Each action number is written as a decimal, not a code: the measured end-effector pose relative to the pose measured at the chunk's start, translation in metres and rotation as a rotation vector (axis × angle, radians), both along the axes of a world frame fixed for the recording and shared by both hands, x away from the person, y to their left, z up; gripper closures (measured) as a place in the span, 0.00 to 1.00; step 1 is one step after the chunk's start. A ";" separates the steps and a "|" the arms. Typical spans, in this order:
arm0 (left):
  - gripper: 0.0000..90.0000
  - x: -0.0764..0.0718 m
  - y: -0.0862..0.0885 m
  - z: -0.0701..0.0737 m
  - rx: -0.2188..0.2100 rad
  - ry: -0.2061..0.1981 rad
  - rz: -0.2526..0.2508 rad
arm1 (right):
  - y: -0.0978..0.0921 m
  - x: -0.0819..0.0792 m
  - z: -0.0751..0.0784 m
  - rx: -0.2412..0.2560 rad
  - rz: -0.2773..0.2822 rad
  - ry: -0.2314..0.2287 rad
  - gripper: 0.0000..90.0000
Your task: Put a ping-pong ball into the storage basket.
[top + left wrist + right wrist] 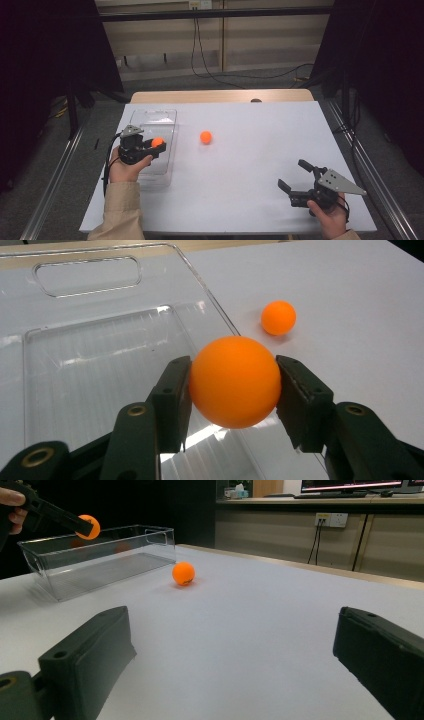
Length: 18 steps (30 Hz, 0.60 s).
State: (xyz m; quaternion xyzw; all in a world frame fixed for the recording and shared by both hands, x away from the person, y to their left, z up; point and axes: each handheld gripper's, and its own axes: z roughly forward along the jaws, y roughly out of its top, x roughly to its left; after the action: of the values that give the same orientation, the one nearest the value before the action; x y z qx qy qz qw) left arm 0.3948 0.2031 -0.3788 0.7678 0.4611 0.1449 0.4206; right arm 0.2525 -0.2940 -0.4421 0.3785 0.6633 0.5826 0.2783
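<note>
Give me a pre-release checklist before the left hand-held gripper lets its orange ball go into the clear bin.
1. Held ball clamped between both jaws of the left hand-held gripper: ok.
2. Ball above the clear bin, inside its rim: ok.
3. Bin floor under the ball bare: ok.
4. Second ball on the table, outside the bin: ok.
5. Right hand-held gripper open and far from the bin: ok.
</note>
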 end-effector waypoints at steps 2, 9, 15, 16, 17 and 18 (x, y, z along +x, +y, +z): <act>0.56 0.000 0.001 0.000 0.002 -0.003 0.004 | 0.000 0.000 0.000 0.004 -0.002 0.001 0.02; 0.54 0.000 0.001 -0.002 0.013 -0.013 0.016 | 0.000 0.000 0.000 -0.001 0.000 -0.001 0.02; 0.47 0.000 0.000 -0.001 0.008 -0.017 0.015 | 0.000 0.000 0.000 -0.003 0.002 0.000 0.02; 0.46 0.000 -0.001 -0.001 0.005 -0.017 0.013 | 0.000 0.000 0.000 0.000 0.000 0.000 0.02; 0.45 0.000 -0.001 -0.001 0.006 -0.015 0.006 | 0.001 0.000 0.000 0.000 0.001 0.000 0.02; 0.44 0.000 -0.002 -0.001 0.003 -0.016 0.005 | 0.001 0.000 0.000 0.000 0.001 0.000 0.02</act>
State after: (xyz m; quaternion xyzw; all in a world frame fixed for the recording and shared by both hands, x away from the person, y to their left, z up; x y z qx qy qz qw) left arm 0.3943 0.2009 -0.3797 0.7660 0.4595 0.1527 0.4228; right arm 0.2528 -0.2934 -0.4420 0.3783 0.6635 0.5826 0.2779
